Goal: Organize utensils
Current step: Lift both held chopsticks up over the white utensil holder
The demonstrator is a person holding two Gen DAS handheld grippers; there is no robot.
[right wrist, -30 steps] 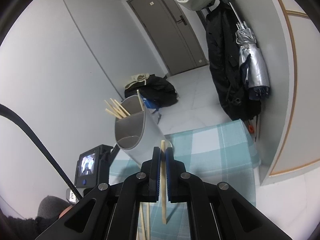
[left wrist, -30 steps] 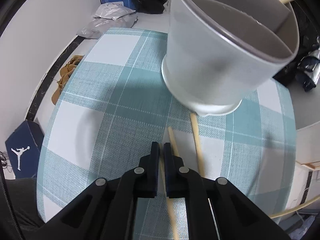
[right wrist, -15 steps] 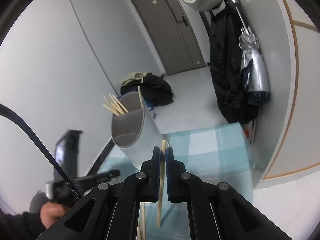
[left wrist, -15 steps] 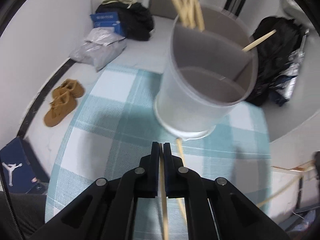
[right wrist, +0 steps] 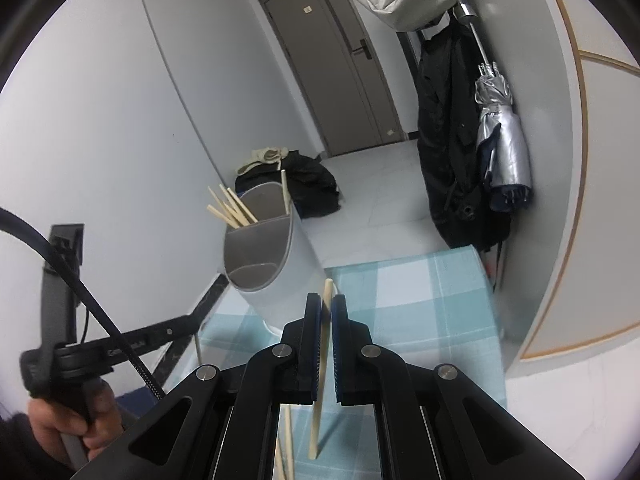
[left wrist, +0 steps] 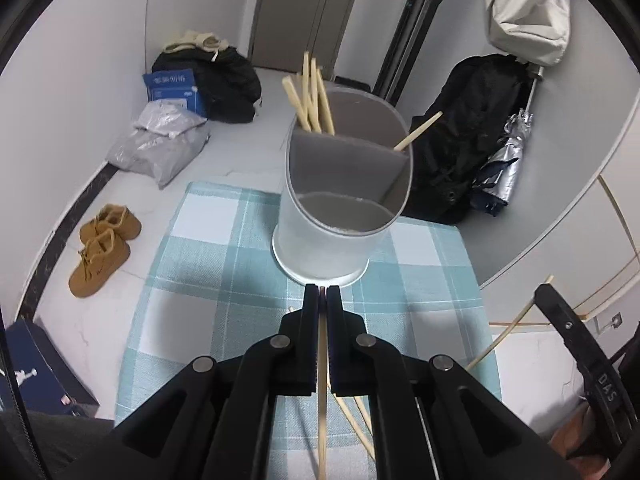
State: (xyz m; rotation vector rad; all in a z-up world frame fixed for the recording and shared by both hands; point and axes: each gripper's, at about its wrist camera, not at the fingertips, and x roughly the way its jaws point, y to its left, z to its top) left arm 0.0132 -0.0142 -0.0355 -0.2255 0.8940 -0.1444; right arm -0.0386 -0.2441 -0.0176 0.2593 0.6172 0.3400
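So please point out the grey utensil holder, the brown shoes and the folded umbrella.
grey utensil holder point(left wrist: 320, 248): left wrist view, front wall.
brown shoes point(left wrist: 100, 254): left wrist view, nearer shoe.
folded umbrella point(right wrist: 502, 136): right wrist view, silver canopy.

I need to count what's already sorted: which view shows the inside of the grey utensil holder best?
The left wrist view. It looks down into the grey utensil holder, showing its dividers, the chopsticks in a back compartment and an empty-looking front one. The right wrist view shows the holder smaller, from the side, its interior mostly hidden.

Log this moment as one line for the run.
left tongs: shut on chopstick | right tongs: shut on chopstick | holder: upright
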